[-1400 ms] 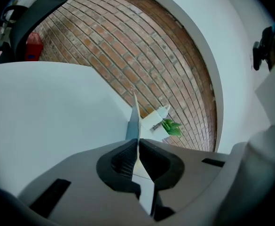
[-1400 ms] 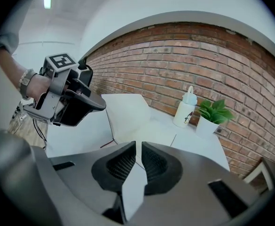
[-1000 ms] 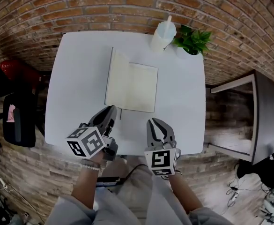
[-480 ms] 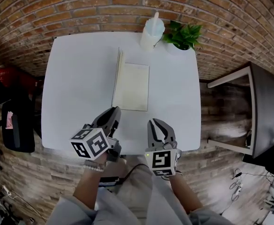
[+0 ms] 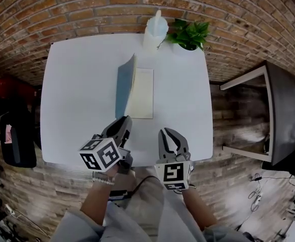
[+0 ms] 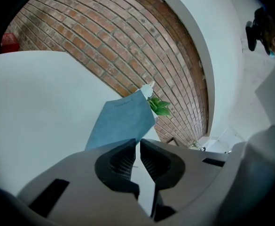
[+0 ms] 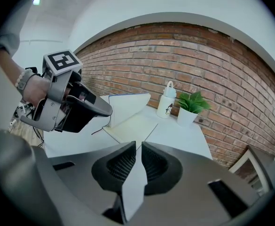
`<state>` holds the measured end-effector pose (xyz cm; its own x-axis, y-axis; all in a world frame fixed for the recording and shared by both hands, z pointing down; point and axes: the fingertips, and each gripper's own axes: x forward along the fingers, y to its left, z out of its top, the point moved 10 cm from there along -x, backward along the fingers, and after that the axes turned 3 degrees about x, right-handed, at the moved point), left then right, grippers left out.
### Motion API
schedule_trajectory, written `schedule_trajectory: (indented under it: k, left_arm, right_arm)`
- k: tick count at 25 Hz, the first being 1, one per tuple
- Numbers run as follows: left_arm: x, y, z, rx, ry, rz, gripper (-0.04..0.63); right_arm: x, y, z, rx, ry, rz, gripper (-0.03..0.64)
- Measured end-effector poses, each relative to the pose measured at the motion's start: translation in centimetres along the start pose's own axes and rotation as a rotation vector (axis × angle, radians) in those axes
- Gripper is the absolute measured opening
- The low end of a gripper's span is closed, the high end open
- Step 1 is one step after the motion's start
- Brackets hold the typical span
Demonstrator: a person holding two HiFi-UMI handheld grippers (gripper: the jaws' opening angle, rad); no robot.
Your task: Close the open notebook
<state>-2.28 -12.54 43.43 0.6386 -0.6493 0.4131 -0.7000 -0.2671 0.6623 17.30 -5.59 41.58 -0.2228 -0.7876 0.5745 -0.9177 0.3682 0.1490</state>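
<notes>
Roughly mid-table, in the upper middle of the head view, the notebook (image 5: pixel 143 92) lies partly open on the white table (image 5: pixel 71 84), its blue cover (image 5: pixel 123 84) standing tilted over the cream page. A white bottle (image 5: pixel 154 30) and potted plant (image 5: pixel 187 34) stand beyond it. At lower centre, the left gripper (image 5: pixel 123 124) and right gripper (image 5: pixel 166 134) hover clear of the notebook, jaws together and empty.
</notes>
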Motion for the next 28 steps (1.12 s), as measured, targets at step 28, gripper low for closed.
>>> schedule_trajectory:
  k: [28]
  left_arm:
    - [5.1,0.5,-3.2,-0.027,0.177,0.010,0.041]
  right_arm:
    - [-0.8,-1.9,-1.7,0.061,0.037,-0.063,0.063]
